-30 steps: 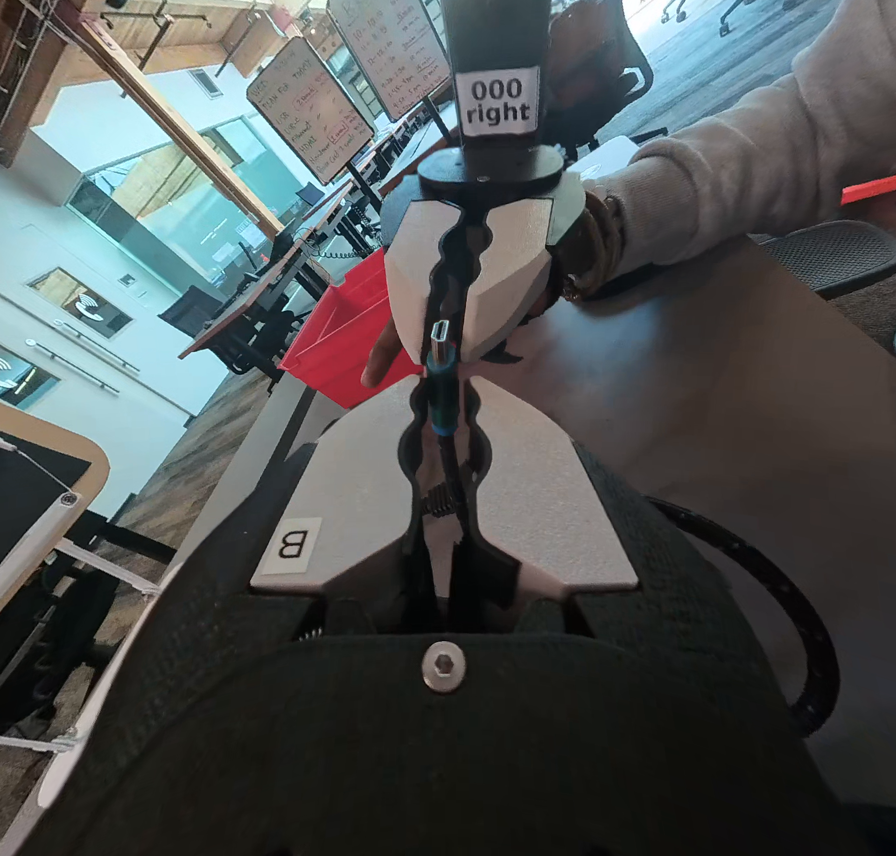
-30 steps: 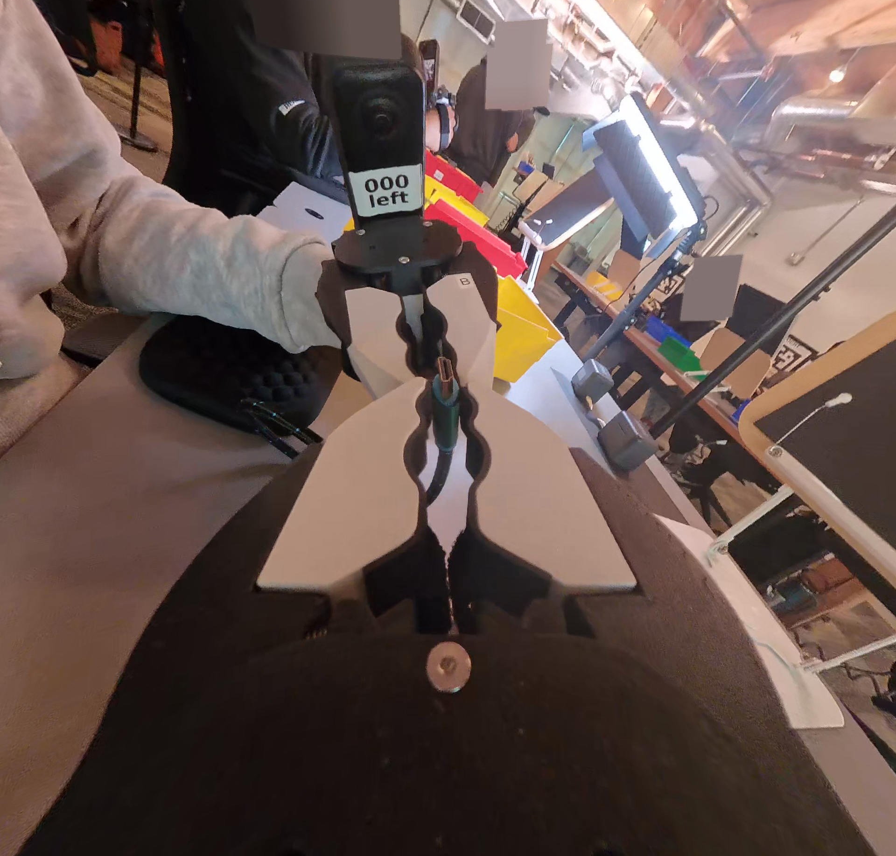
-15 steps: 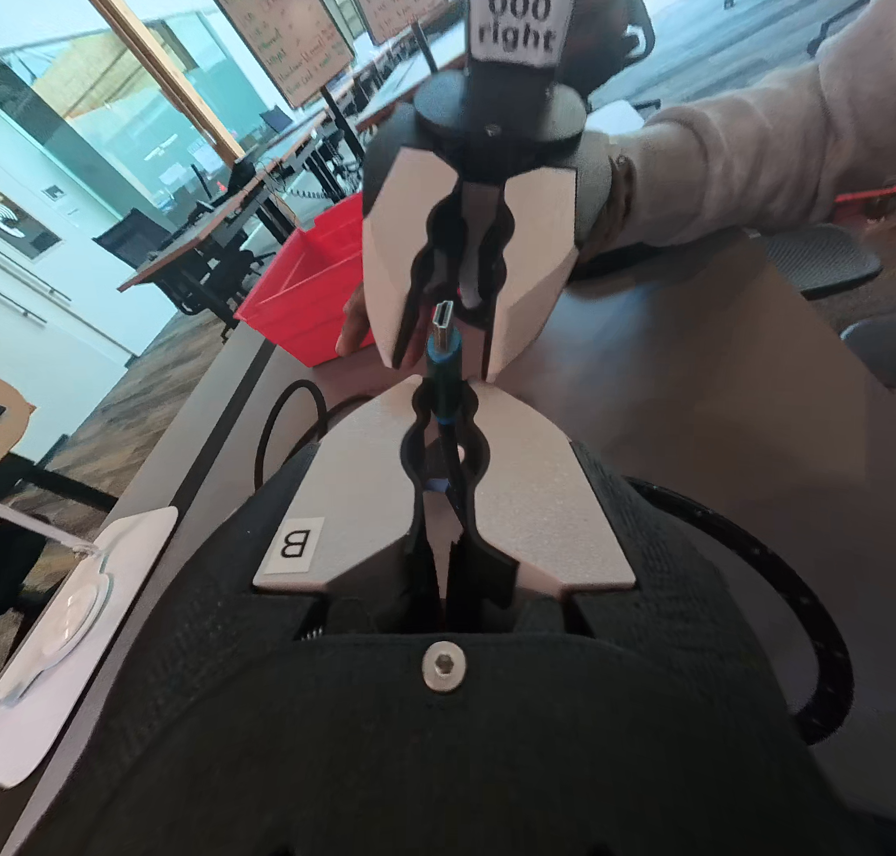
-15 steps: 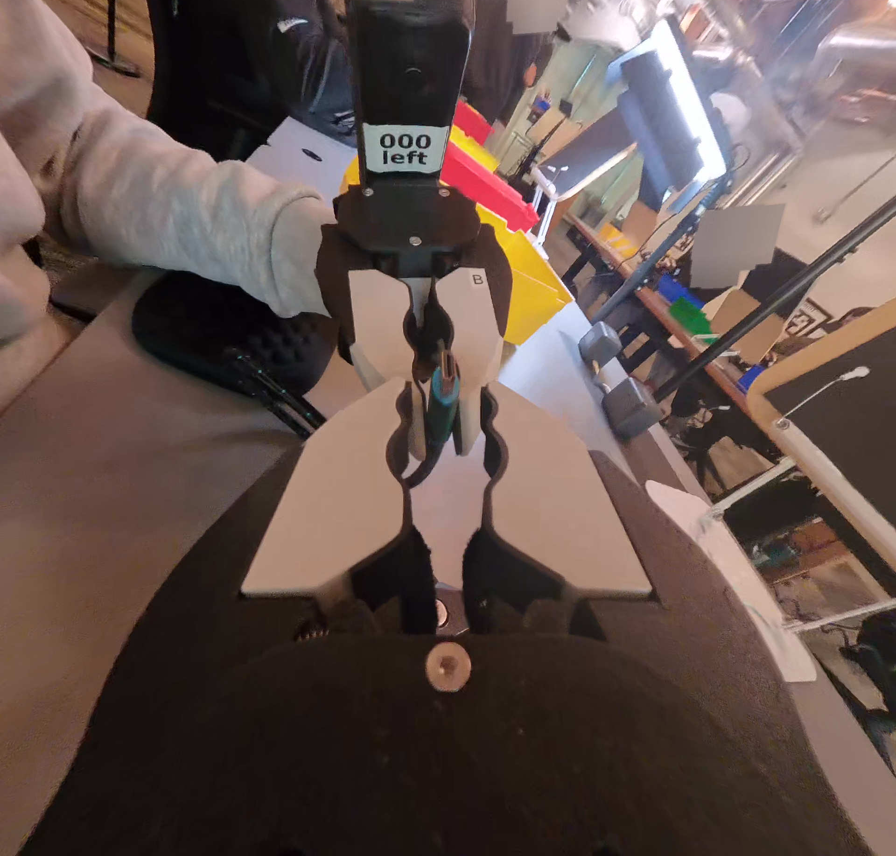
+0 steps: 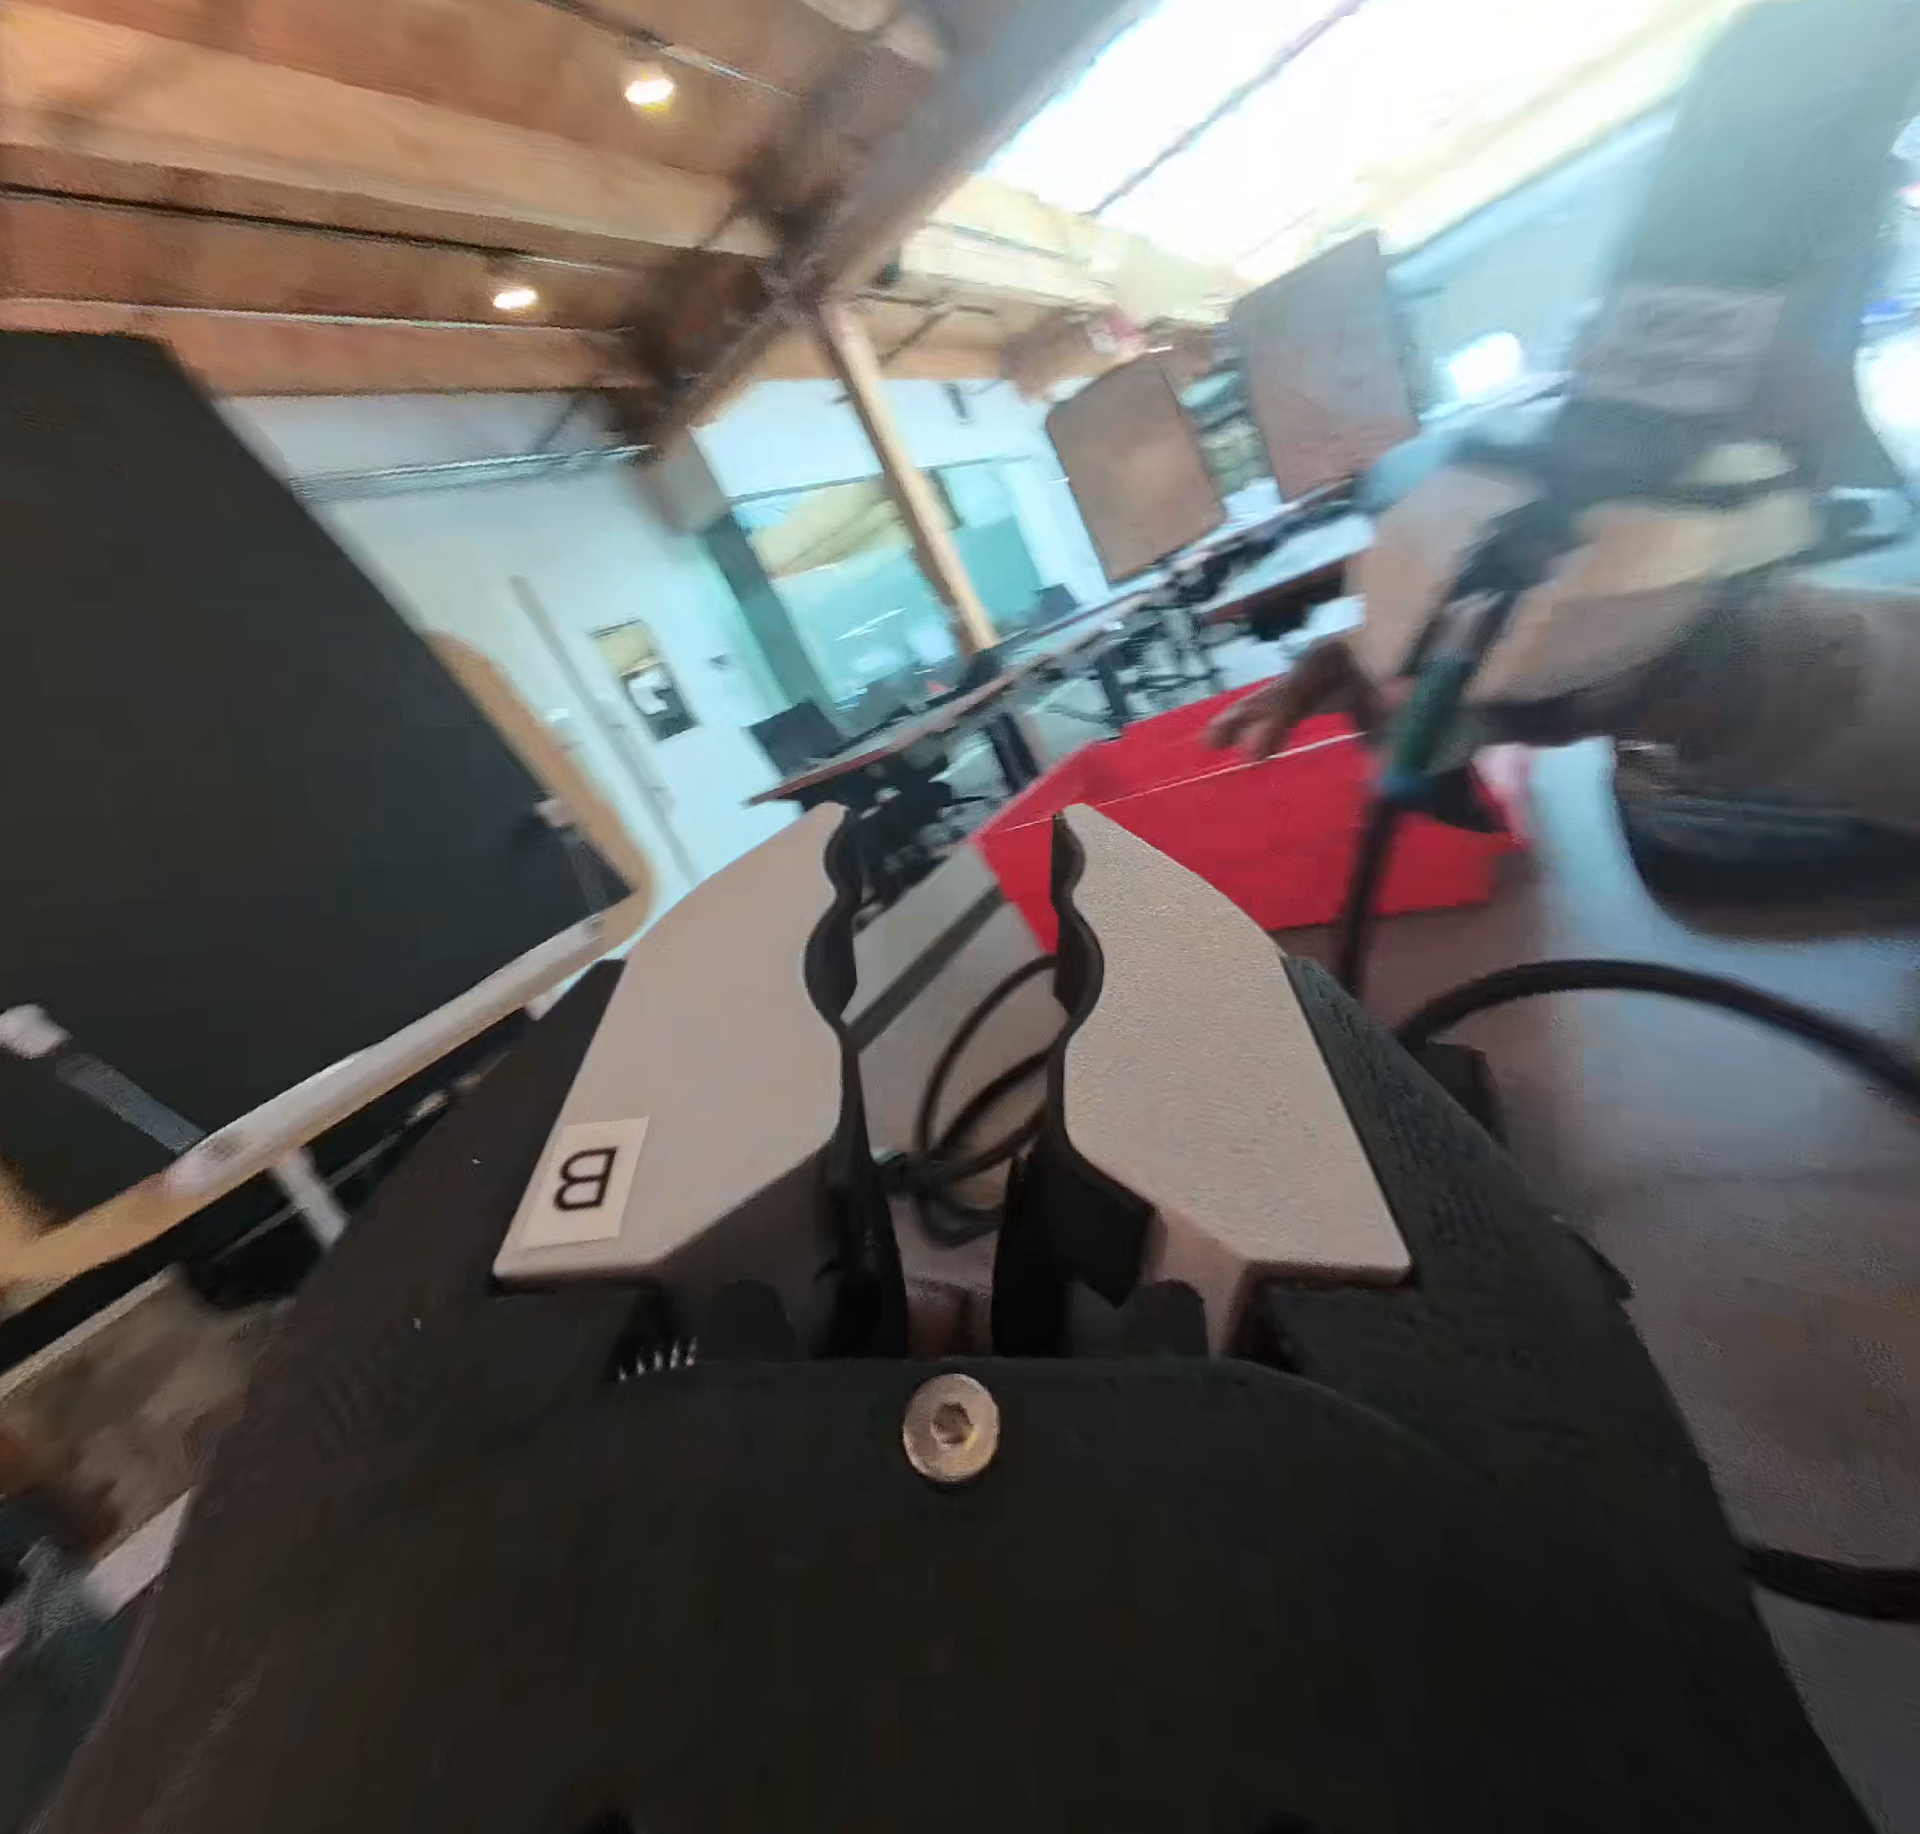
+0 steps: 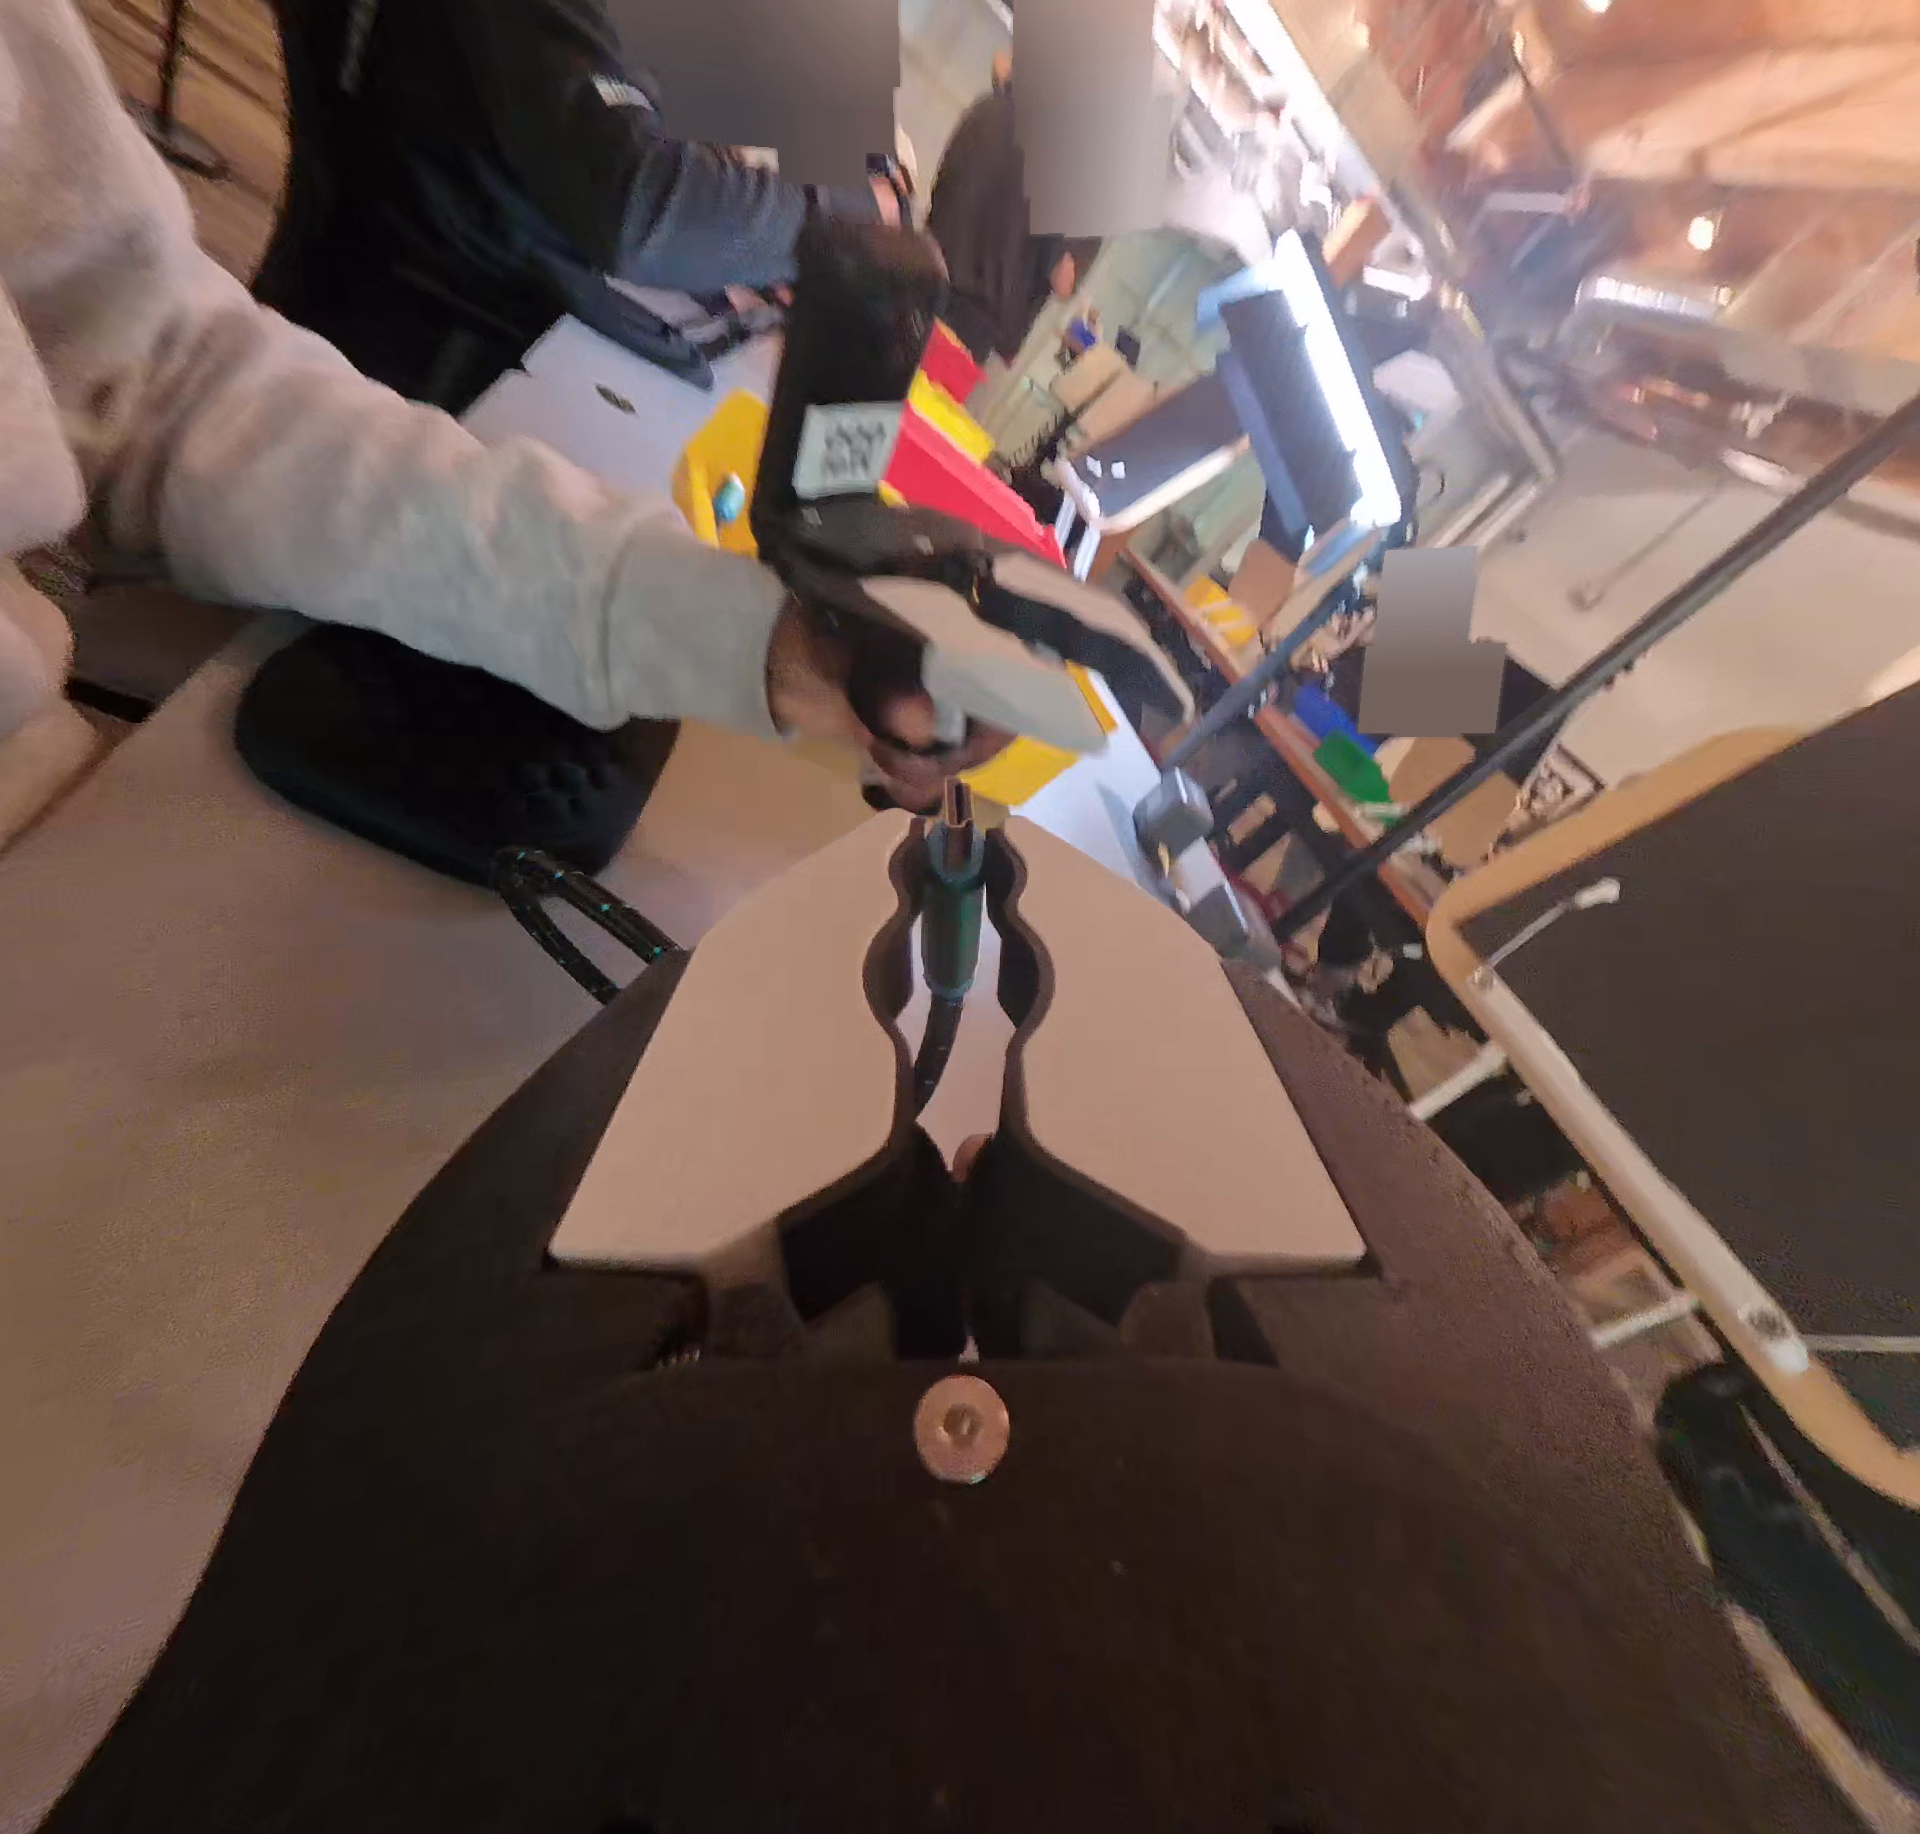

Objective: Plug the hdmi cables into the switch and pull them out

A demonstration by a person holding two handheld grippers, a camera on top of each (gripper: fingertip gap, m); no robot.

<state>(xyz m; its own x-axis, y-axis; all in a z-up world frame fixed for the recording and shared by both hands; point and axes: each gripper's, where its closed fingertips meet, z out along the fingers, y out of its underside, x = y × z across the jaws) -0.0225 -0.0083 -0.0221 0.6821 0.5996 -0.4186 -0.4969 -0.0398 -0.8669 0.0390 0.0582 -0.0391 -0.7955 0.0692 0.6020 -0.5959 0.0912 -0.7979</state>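
Now, HDMI plug (image 6: 954,885) with teal collar pinched between right gripper (image 6: 954,828) fingers, metal tip poking past, above grey table (image 6: 208,1109). Left gripper (image 5: 948,834) spread, holding nothing; black cable (image 5: 977,1088) looped beyond, red bin (image 5: 1226,839) behind.

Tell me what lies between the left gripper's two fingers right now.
Nothing is held: in the left wrist view the left gripper stands open, and through the gap only a loose black cable on the table shows.
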